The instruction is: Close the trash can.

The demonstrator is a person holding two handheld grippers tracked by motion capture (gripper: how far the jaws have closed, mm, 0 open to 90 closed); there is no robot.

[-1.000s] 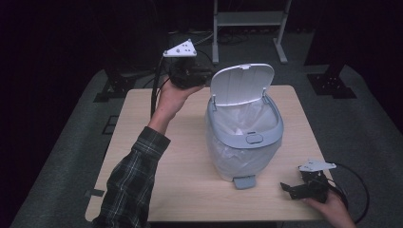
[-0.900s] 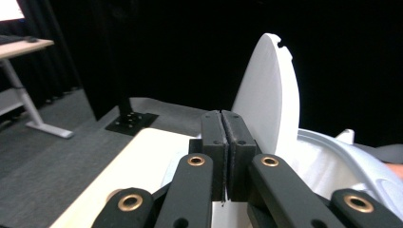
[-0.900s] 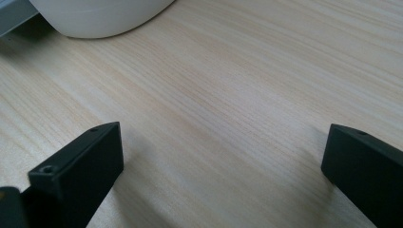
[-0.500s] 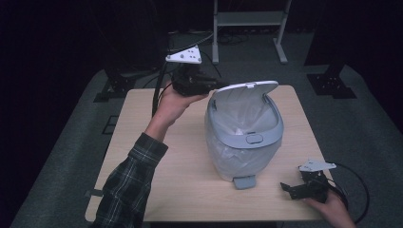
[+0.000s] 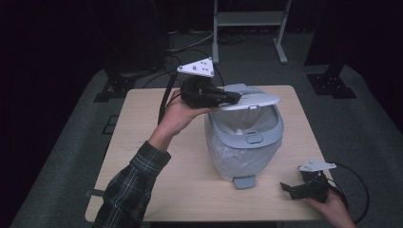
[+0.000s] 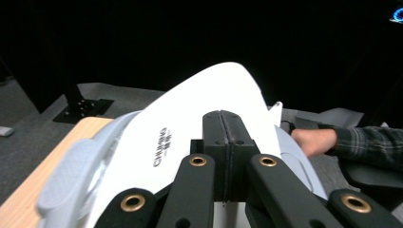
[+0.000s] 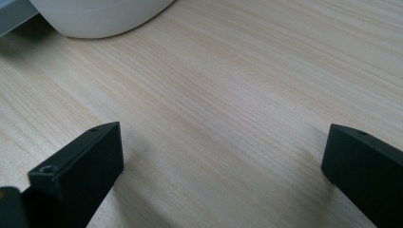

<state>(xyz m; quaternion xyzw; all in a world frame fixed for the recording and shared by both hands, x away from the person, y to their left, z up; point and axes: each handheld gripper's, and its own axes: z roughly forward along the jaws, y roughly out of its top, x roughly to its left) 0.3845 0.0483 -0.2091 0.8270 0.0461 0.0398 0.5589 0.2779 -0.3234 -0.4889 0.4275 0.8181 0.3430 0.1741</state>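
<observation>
Since a second ago the white hinged plastic lid (image 5: 250, 98) of the pale grey pedal bin (image 5: 244, 142) has dropped from nearly upright to almost flat over the rim, and the left gripper (image 5: 234, 97) has come down with it. That gripper's jaws are pressed together with no gap between them, their tips lying on top of the lid (image 6: 199, 128); the left gripper view shows them resting on the white surface, not clamped round its edge, so it looks to be pushing, not gripping. Behind the jaws the left hand (image 5: 178, 116) is raised off the light wooden table (image 5: 142, 142), wrist bent, with the forearm in a plaid sleeve (image 5: 130, 190) reaching up from the near edge. I judge the lid to be light, stiff and smooth, likely to slip under hard black jaws and to swing freely on its hinge, so pressure belongs near the middle or front lip, well ahead of the hinge. The bin itself stands just under and ahead of this gripper, with a thin translucent liner bag (image 5: 247, 126) inside; it is probably light enough to skid if shoved sideways. Farther right, the right gripper (image 5: 290, 187) rests low on the table beside the bin's foot pedal (image 5: 244, 181), jaws spread wide with nothing between them, held loosely in the right hand (image 5: 328, 202).
</observation>
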